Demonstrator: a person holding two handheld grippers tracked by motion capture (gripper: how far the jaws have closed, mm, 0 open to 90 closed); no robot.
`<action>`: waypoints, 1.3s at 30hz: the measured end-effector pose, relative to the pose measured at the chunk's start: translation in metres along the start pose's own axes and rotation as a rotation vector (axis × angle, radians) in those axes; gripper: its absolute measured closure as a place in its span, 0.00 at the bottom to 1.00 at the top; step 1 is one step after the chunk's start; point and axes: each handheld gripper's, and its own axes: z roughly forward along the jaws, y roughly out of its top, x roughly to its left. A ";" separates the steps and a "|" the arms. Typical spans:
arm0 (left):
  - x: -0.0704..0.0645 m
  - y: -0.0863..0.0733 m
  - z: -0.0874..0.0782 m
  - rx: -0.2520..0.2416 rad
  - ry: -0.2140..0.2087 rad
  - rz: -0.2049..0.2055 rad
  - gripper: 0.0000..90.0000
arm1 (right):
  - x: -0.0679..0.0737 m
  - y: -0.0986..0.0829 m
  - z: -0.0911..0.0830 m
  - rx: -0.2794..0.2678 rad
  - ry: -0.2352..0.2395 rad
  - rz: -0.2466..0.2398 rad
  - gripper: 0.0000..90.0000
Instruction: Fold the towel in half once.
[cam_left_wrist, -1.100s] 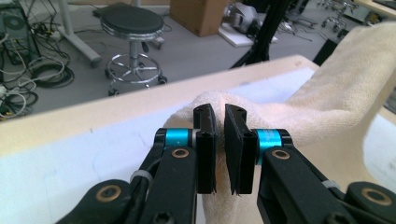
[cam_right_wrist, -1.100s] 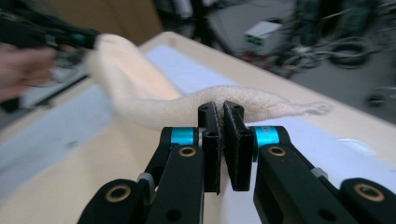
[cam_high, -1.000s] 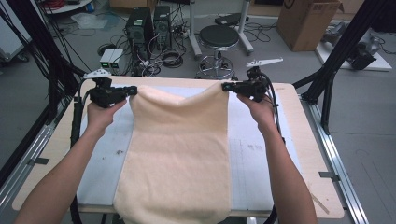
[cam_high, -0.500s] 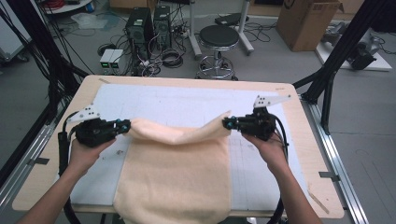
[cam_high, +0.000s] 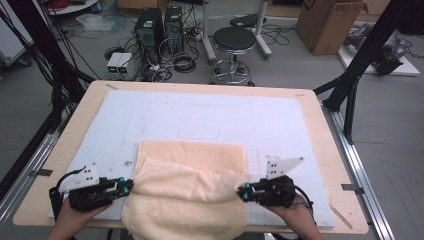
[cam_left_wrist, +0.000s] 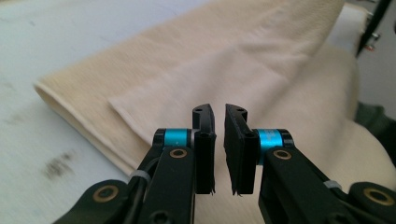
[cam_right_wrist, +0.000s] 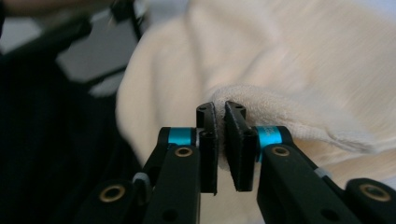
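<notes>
A cream towel (cam_high: 190, 192) lies folded on the white mat (cam_high: 200, 115), and its near part hangs over the table's front edge. My left gripper (cam_high: 129, 187) rests at the towel's left corner. In the left gripper view its jaws (cam_left_wrist: 219, 112) stand a narrow gap apart with nothing between them, and the towel's edge (cam_left_wrist: 140, 121) lies just beyond. My right gripper (cam_high: 241, 192) is at the towel's right corner. In the right gripper view its tips (cam_right_wrist: 219, 108) pinch the towel's raised hem (cam_right_wrist: 280, 112).
The mat covers most of the wooden table (cam_high: 320, 125). On the floor beyond are a black stool (cam_high: 235, 40), computer cases with cables (cam_high: 160, 25) and a cardboard box (cam_high: 330, 20). Black frame legs (cam_high: 350, 95) stand at the right.
Both grippers came from the far side to the near edge, carrying the towel's far edge over and folding it. The left jaws now hold nothing.
</notes>
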 end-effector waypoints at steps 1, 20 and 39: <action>-0.001 -0.003 -0.001 0.003 -0.008 0.001 0.89 | 0.004 -0.005 0.001 0.032 0.016 -0.006 0.84; 0.054 0.022 0.075 0.155 0.056 -0.110 0.55 | -0.057 0.006 0.032 0.136 -0.154 0.142 0.56; 0.021 0.025 0.043 0.066 0.044 -0.013 0.95 | -0.032 0.014 0.020 0.063 -0.060 0.067 0.91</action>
